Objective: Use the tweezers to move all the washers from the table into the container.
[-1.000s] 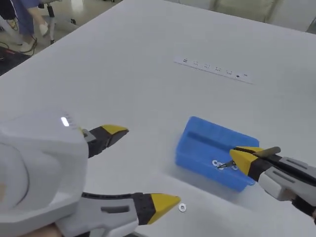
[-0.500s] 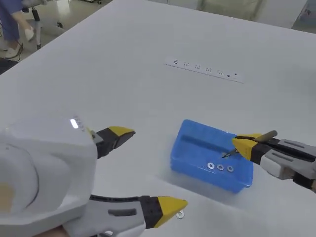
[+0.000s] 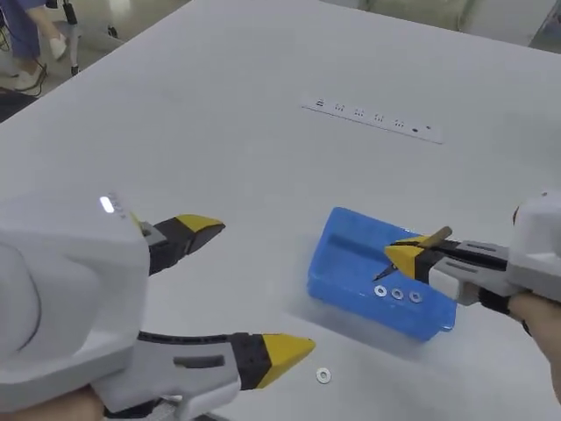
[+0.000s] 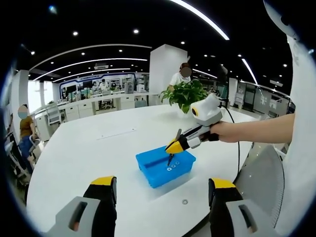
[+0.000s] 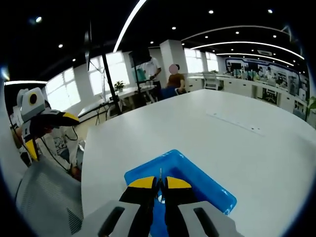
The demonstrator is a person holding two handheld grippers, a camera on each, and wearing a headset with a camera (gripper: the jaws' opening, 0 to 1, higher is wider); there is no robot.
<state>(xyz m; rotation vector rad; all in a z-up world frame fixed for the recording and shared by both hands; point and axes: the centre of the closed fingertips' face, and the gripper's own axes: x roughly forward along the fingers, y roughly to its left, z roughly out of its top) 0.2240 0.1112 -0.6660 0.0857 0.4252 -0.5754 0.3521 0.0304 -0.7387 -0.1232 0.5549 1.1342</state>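
A blue container [image 3: 351,254] sits on the white table and holds three washers [image 3: 397,294]. One more washer [image 3: 323,375] lies on the table in front of it, also seen as washer [image 4: 184,201]. My right gripper [image 3: 399,254] is shut on the tweezers [image 3: 381,274], whose tips hang just above the container's washers with nothing seen between them. In the right gripper view the tweezers [image 5: 160,177] stick out over the container [image 5: 202,185]. My left gripper [image 3: 241,289] stands open to the container's left, jaws wide and nothing between them; the left gripper [image 4: 163,182] faces the container [image 4: 153,170].
A white socket strip [image 3: 372,118] is set into the table beyond the container. The table edge runs along the upper left, with a person's legs and a chair [image 3: 35,35] past it. A potted plant [image 4: 185,94] stands at the table's far side.
The right gripper has lifted the tweezers out of the container's bottom and drifted slightly left above it. Three washers lie in the container. The left gripper stays open.
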